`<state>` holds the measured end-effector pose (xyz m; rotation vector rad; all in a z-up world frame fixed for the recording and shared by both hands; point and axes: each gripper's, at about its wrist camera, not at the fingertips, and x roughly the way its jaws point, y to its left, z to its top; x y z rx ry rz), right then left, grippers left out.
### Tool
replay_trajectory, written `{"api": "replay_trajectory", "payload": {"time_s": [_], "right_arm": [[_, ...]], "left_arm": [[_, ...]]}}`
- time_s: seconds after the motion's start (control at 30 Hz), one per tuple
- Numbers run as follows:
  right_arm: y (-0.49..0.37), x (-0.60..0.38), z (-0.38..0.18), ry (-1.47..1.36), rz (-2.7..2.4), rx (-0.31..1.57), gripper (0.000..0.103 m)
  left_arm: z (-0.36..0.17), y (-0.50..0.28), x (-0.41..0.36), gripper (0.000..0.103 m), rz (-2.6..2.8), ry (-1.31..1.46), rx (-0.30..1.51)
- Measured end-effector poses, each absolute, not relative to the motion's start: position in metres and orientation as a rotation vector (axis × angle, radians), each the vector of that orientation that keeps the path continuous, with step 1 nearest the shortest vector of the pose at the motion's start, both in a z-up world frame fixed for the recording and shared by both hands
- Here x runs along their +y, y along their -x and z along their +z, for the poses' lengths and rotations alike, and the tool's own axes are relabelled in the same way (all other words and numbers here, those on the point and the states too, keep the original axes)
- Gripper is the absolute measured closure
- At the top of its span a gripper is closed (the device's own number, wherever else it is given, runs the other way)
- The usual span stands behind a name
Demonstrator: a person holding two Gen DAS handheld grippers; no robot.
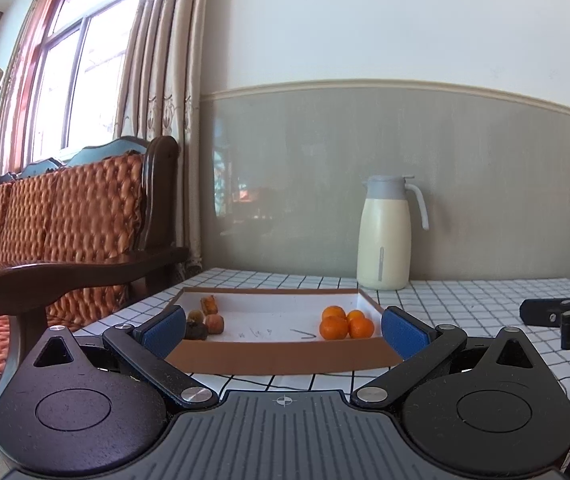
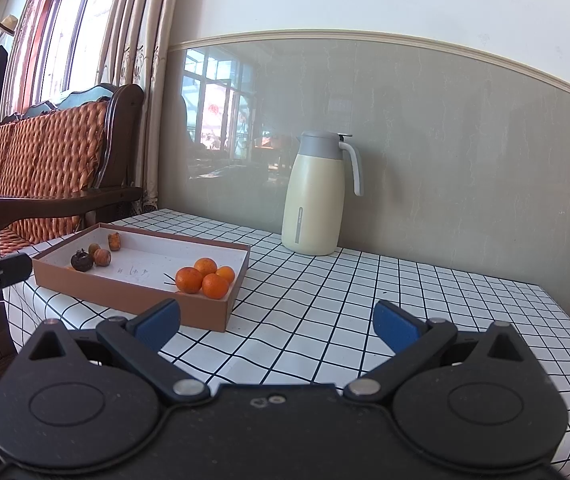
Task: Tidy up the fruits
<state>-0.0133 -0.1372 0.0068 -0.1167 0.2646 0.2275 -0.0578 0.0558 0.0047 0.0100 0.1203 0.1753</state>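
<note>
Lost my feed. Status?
Left gripper open, right gripper open, both empty. Oranges grouped in tray; darker fruits opposite end. Path clear.

A cream thermos jug (image 2: 313,196) with a grey lid and handle is standing on the black-and-white checked tablecloth (image 2: 365,300) against the grey wall. A wooden sofa (image 1: 65,224) with woven orange cushions is sitting beneath the curtained window (image 1: 69,64).

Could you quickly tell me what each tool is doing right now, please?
Left tool: open, holding nothing, facing the box.
Right tool: open, holding nothing, over the table.
</note>
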Motion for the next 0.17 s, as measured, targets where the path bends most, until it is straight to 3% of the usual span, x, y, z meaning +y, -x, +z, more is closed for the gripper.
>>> {"api": "replay_trajectory", "payload": {"time_s": [0.17], "right_arm": [[0.0131, -0.1373, 0.0070, 0.119, 0.227, 0.264, 0.006]], "left_arm": [[0.0039, 0.0575, 0.0573, 0.000, 0.179, -0.003, 0.120]]}}
